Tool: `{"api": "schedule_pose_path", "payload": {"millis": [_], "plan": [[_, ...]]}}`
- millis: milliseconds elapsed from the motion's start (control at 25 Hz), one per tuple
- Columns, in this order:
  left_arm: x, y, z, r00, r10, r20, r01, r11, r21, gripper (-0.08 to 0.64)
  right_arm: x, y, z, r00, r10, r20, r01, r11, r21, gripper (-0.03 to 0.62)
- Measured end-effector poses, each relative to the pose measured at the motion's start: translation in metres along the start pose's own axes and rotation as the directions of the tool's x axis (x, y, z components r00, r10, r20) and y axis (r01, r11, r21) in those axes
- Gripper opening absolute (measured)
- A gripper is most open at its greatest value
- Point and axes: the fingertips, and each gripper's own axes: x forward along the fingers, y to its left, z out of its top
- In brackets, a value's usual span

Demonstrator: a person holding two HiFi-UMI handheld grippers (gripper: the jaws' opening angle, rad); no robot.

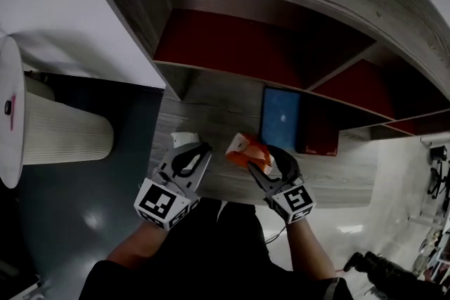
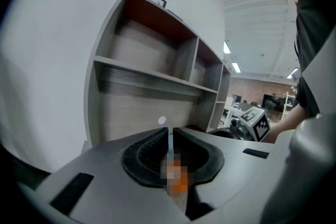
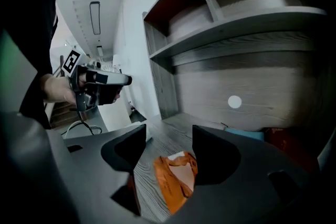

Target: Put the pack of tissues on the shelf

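Although the right gripper's fingers stood apart around the tissue pack lying on the shelf, the left gripper at its nine o'clock pinched together, a careless pull-back could snag the wrapper and drag it off.

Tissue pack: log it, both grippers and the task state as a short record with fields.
pack: orange tissue pack, lying on the grey wood shelf
right gripper: jaws apart, pack between them, not clamped
left gripper: jaws together, nothing seen held
neighbour: blue item standing further back on the same board
task state: pack rests on the shelf
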Motion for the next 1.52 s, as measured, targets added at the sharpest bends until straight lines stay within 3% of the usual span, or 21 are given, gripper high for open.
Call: {"api": "schedule_pose_path", "payload": {"millis": [160,480,920,960,1040,1160,1520], "plan": [[0.017,0.001,-0.015,0.999,-0.022,-0.026,0.021,1.0,-0.006,0.071,0.008,-0.012,-0.026,0.999,-0.027,-0.047,0.027,1.0,0.002,0.241],[0.037,0.0,-0.019,0.996,-0.066,-0.052,0.066,0.998,-0.012,0.077,0.023,-0.022,-0.077,0.986,-0.036,-0.164,0.036,0.999,-0.001,0.254],[0.034,-0.003,-0.017,0.998,-0.05,-0.043,0.047,0.997,-0.055,0.077,0.035,-0.036,-0.114,0.941,-0.101,-0.322,0.058,0.988,-0.141,0.25],[0.033,-0.003,-0.017,0.998,-0.048,-0.042,0.045,0.997,-0.058,0.077,0.035,-0.037,-0.116,0.938,-0.102,-0.331,0.056,0.988,-0.144,0.244],[0.032,-0.003,-0.014,0.998,-0.042,-0.037,0.039,0.997,-0.06,0.077,0.035,-0.037,-0.117,0.933,-0.098,-0.345,0.048,0.988,-0.15,0.148],[0.028,0.001,-0.009,0.999,-0.029,-0.03,0.027,0.998,-0.061,0.077,0.033,-0.032,-0.114,0.93,-0.082,-0.357,0.027,0.987,-0.157,0.072],[0.014,0.003,0.008,1.0,-0.009,0.011,0.01,0.997,-0.074,0.077,0.018,-0.018,-0.092,0.931,-0.076,-0.357,0.021,0.988,-0.155,0.028]]}}
